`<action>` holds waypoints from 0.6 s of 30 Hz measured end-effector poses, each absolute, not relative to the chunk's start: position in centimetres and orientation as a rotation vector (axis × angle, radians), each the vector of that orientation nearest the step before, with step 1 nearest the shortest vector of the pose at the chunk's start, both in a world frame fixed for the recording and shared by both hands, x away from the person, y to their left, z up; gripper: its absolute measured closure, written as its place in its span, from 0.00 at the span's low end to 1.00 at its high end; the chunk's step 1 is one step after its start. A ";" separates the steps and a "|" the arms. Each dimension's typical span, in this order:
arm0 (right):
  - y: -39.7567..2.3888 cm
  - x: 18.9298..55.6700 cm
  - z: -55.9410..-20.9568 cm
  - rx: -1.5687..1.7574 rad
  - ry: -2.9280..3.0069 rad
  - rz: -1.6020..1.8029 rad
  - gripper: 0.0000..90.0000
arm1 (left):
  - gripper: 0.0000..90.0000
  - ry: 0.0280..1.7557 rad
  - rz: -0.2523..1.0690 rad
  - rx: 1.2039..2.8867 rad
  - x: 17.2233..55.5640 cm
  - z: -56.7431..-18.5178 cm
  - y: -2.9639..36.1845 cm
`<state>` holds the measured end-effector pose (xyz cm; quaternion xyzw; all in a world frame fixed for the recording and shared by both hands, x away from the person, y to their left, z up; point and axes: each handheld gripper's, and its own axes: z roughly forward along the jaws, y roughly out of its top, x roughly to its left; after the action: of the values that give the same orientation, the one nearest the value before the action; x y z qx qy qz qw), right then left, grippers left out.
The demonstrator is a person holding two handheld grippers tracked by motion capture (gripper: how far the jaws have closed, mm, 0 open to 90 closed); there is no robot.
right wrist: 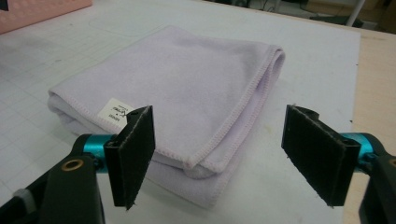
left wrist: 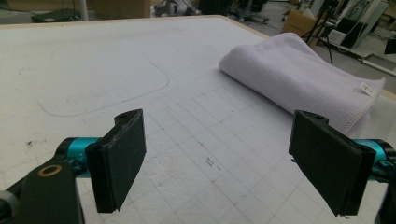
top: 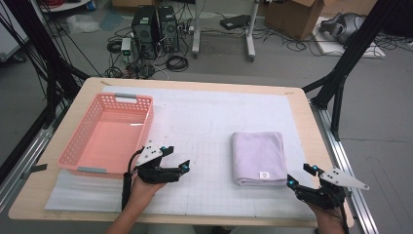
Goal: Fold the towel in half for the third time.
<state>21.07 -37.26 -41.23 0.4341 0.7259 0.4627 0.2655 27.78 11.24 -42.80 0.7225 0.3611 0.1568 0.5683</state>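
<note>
folded lilac towel (top: 258, 157) flat on table, just ahead of released right claw (top: 300, 176), left claw (top: 177, 157) released, well apart

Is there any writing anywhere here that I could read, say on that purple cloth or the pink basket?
White label on the folded purple towel: it carries small dark print, too blurred to read in the right gripper view and too small in the others.
Pink basket: no words or numbers visible.
White gridded mat: only ruled lines, no figures.

You are working in a lab: computer towers (top: 156, 30) and tangled cables (top: 178, 62) cover the floor beyond your table (top: 297, 105), beside cardboard boxes (top: 294, 17).
</note>
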 end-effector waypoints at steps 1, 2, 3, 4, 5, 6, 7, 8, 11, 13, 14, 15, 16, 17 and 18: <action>-37.5 20.9 -41.2 1.178 1.945 1.265 0.25 | 0.21 0.846 0.365 1.695 27.8 -42.8 11.2; -37.6 20.8 -41.2 1.184 1.938 1.266 0.25 | 0.21 0.842 0.364 1.697 27.8 -42.9 11.2; -37.7 20.8 -41.3 1.180 1.934 1.265 0.25 | 0.21 0.838 0.363 1.700 27.8 -42.9 11.1; -37.7 20.8 -41.3 1.180 1.934 1.265 0.25 | 0.21 0.833 0.361 1.704 27.8 -42.9 11.1; -37.7 20.8 -41.3 1.182 1.931 1.269 0.25 | 0.21 0.830 0.364 1.706 27.8 -42.9 11.0; -37.7 20.8 -41.2 1.182 1.927 1.266 0.24 | 0.22 0.825 0.364 1.706 27.8 -42.9 11.0; -37.7 20.8 -41.2 1.182 1.927 1.266 0.24 | 0.22 0.825 0.365 1.698 27.8 -42.9 10.9; -37.6 20.8 -41.2 1.181 1.927 1.261 0.24 | 0.22 0.821 0.368 1.697 27.8 -42.9 11.0; -37.7 20.9 -41.3 1.181 1.921 1.267 0.24 | 0.22 0.824 0.371 1.695 27.8 -42.8 11.1; -37.7 20.9 -41.3 1.186 1.926 1.265 0.24 | 0.22 0.826 0.367 1.692 27.8 -42.8 11.2; -37.7 20.9 -41.4 1.185 1.925 1.267 0.24 | 0.22 0.829 0.365 1.689 27.8 -42.8 11.2; -37.7 20.9 -41.4 1.185 1.925 1.267 0.24 | 0.22 0.826 0.367 1.689 27.8 -42.8 11.2; -37.7 21.0 -41.4 1.184 1.921 1.271 0.24 | 0.22 0.826 0.366 1.690 27.8 -42.8 11.2; -37.7 21.0 -41.4 1.187 1.924 1.268 0.24 | 0.22 0.828 0.362 1.691 27.8 -42.8 11.2; -37.7 21.0 -41.3 1.192 1.925 1.268 0.24 | 0.22 0.828 0.363 1.694 27.8 -42.9 11.2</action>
<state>20.98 -37.72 -41.34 0.4423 0.7142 0.4705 0.2700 27.80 11.25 -42.88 0.7226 0.3533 0.1551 0.5736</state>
